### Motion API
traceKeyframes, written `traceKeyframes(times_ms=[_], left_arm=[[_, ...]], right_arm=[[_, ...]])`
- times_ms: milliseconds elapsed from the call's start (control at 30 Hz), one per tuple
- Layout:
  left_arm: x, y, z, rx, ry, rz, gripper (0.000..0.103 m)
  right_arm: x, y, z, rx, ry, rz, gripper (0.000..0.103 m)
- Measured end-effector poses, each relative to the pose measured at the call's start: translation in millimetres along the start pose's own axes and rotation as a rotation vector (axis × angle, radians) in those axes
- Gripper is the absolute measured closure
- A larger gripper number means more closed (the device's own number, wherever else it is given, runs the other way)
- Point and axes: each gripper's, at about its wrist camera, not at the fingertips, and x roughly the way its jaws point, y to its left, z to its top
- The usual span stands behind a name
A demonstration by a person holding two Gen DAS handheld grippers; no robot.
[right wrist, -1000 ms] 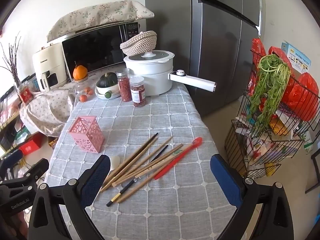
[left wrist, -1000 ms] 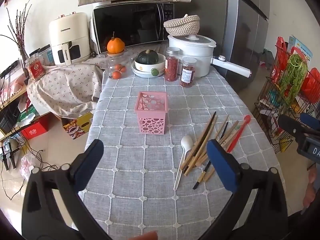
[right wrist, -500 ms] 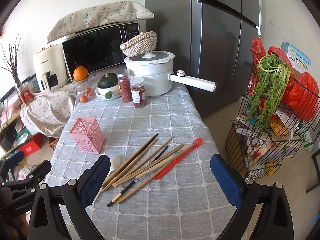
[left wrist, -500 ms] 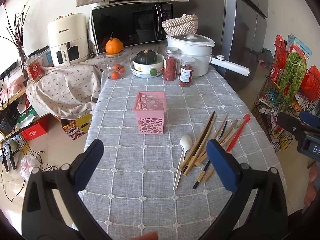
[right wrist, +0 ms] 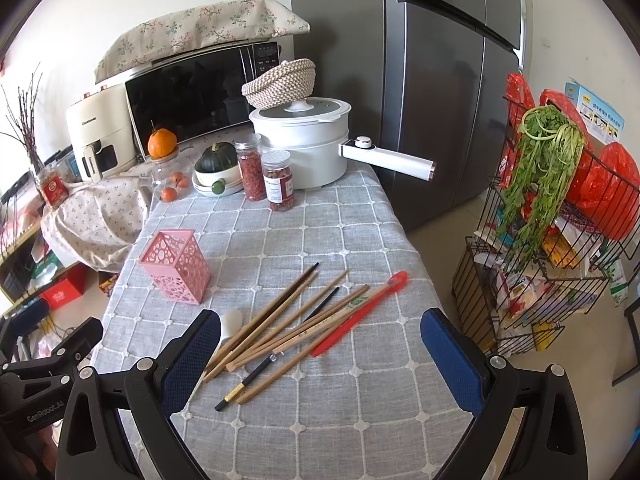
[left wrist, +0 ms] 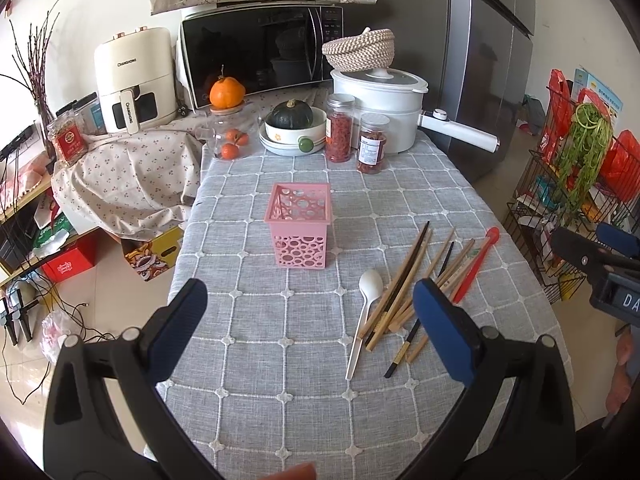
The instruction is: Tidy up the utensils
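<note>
A pink perforated holder [left wrist: 301,227] stands upright and empty on the grey checked tablecloth [left wrist: 256,344]; it also shows in the right wrist view [right wrist: 176,266]. To its right lies a loose pile of wooden chopsticks [left wrist: 404,284] [right wrist: 280,320], a white spoon [left wrist: 366,308] [right wrist: 232,322], a red spoon [left wrist: 476,264] [right wrist: 360,314] and a black chopstick [right wrist: 250,380]. My left gripper [left wrist: 310,332] is open and empty above the table's near side. My right gripper [right wrist: 320,360] is open and empty, just above the pile.
At the table's far end stand two red-filled jars [left wrist: 340,128], a white pot [left wrist: 380,100] with a long handle [left wrist: 460,132], a bowl with a squash [left wrist: 290,128] and a glass jar of oranges [left wrist: 228,136]. A wire rack [right wrist: 560,240] stands right of the table.
Both grippers have stayed open and drifted slightly; the scene on the table is unchanged.
</note>
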Motion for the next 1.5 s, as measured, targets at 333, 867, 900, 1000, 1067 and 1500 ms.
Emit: traceKeyframes(times_ms=[333,867,900,1000,1067,1500], left_arm=[[-1.4,-0.1,0.5,-0.004,-0.001,-0.001,0.001],[-1.5,0.3,0.3,-0.004,-0.001,-0.001,0.001],[-2.0,0.3,0.3,-0.004,-0.001,-0.002,0.001],[-1.8,0.3,0.3,-0.005,-0.003,-0.002,0.001],[-1.4,0.3,0.4,-0.004,-0.001,-0.002,0.001],[-1.2,1.9,1.3,-0.003,0.007,-0.004,0.001]], right_arm=[[1.7,0.6,-1.4,-0.001,0.008,0.001,0.002],[3.9,0.2,-1.7,0.000,0.015,0.005,0.002],[4.1,0.4,-1.9,0.000,0.015,0.005,0.002],[3.9,0.1,-1.8,-0.001,0.016,0.006,0.002],[4.0,-0.2,-2.1,-0.001,0.018,0.006,0.002],[4.5,0.0,-2.8,0.002,0.023,0.008,0.002]])
